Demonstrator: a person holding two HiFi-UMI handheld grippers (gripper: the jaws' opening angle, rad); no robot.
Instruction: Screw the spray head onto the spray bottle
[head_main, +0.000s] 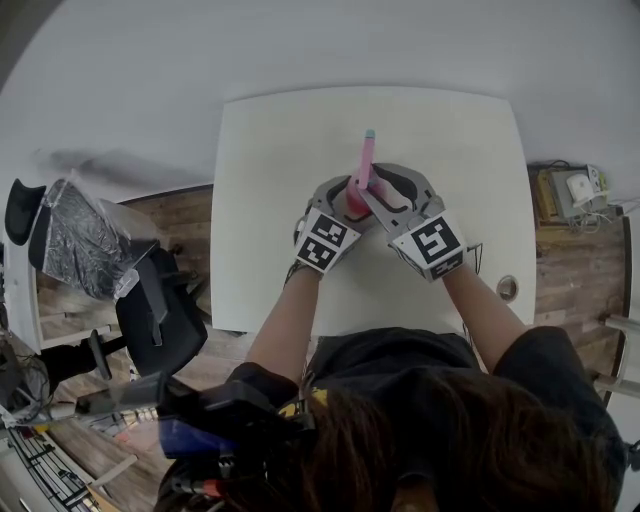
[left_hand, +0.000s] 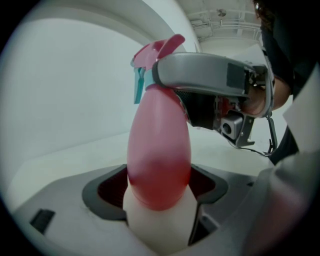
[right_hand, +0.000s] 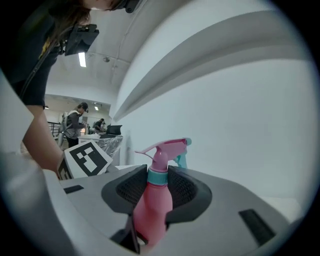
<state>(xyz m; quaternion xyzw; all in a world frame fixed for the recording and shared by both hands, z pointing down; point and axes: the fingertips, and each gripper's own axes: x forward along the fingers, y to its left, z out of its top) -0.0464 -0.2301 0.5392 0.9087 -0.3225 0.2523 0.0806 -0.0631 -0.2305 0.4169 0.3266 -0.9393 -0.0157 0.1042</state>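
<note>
- Above the bench (head_main: 270, 150), head view: the bottle (head_main: 364, 165) hangs between my hand-held grippers.
- Left gripper view: left hand-held gripper (left_hand: 159, 192) clamps its body; light, probably slippery plastic.
- Right gripper view: right hand-held gripper (right_hand: 157, 192) grips the head (right_hand: 161, 150) at its collar, the stiffest hold.

Holding a pink spray bottle (head_main: 361, 178) over the middle of the white desk (head_main: 270, 150), left claw (head_main: 346, 196) and right claw (head_main: 379, 186) closing in on it from either side, teal-tipped spray head (head_main: 368, 138) pointing toward the far edge, black chair (head_main: 160, 320) off left on wooden floor (head_main: 190, 215).
</note>
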